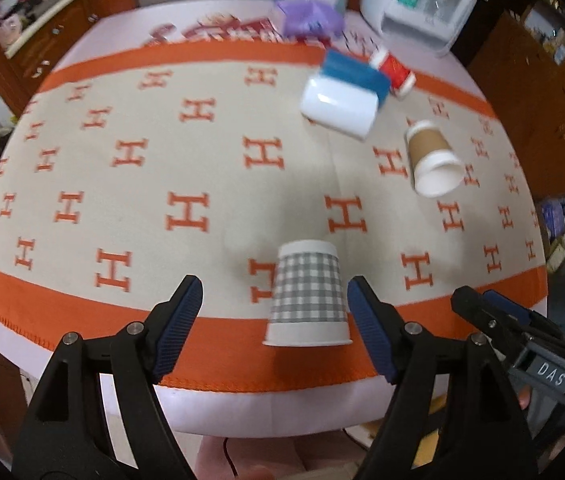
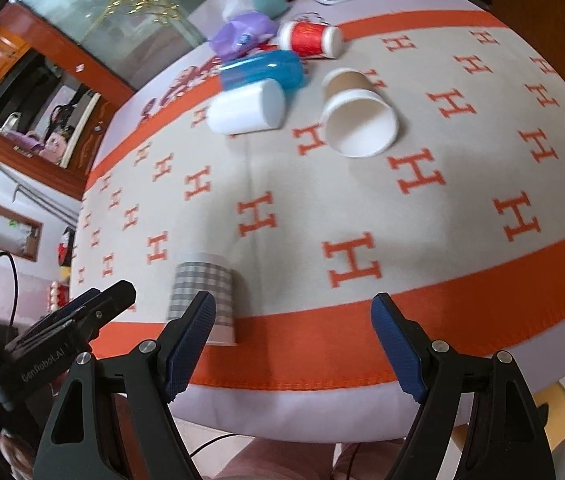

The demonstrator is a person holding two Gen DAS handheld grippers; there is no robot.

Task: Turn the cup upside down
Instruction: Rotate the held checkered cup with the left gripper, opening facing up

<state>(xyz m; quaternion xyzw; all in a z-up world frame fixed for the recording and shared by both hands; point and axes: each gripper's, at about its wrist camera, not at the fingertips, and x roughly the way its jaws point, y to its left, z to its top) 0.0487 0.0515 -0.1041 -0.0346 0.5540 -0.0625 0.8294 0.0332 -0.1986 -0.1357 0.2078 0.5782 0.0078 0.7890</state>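
Observation:
A grey checked paper cup [image 1: 307, 296] stands upside down near the table's front edge, rim on the orange border; it also shows in the right wrist view [image 2: 202, 300]. My left gripper [image 1: 274, 320] is open and empty, its blue pads just short of the cup, which sits toward the right pad. My right gripper [image 2: 294, 340] is open and empty, to the right of the cup; its left finger [image 2: 190, 344] overlaps the cup's lower part. It also shows in the left wrist view [image 1: 494, 312].
A brown-sleeved paper cup [image 1: 432, 160] [image 2: 356, 120], a white cup [image 1: 338, 106] [image 2: 246, 108], a blue cup [image 2: 262, 70] and a red cup [image 2: 310, 38] lie on their sides farther back. A purple bag [image 1: 310, 18] and a white appliance [image 1: 422, 4] stand at the back.

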